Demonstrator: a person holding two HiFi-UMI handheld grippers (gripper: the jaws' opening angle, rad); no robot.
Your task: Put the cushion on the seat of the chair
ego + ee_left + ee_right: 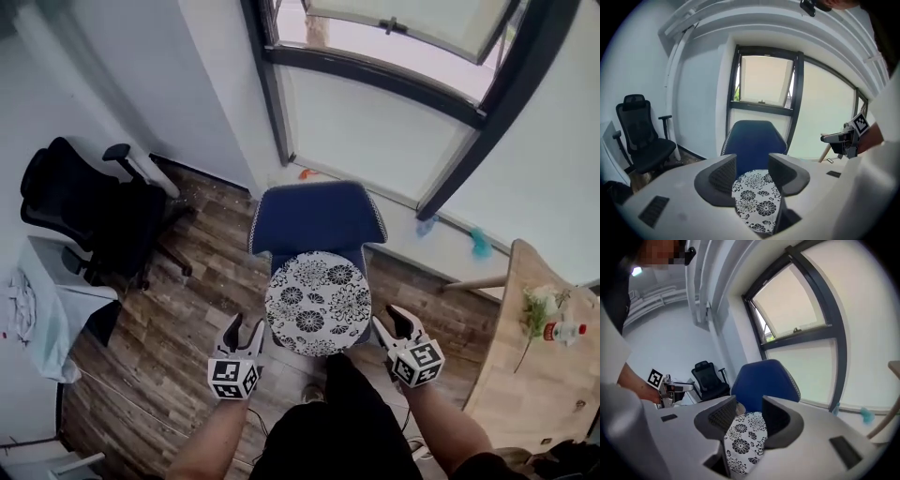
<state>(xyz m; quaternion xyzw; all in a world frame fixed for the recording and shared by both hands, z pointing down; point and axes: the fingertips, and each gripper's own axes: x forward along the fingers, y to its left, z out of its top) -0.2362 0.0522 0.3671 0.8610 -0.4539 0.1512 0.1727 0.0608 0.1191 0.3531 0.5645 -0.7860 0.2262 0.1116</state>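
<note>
Our left gripper (244, 330) and right gripper (392, 323) hover with jaws apart, gripping nothing, beside the front edge of the flower-print cushion (318, 302); it lies on the blue chair (319, 217) seat; only the head view shows the wooden table (525, 375)

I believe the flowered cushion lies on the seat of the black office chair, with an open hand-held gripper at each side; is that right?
Not quite. The head view shows the flowered cushion on the seat of the blue chair, not the black office chair at the left. The rest holds: the left hand-held gripper and right hand-held gripper are open, one at each side.
</note>
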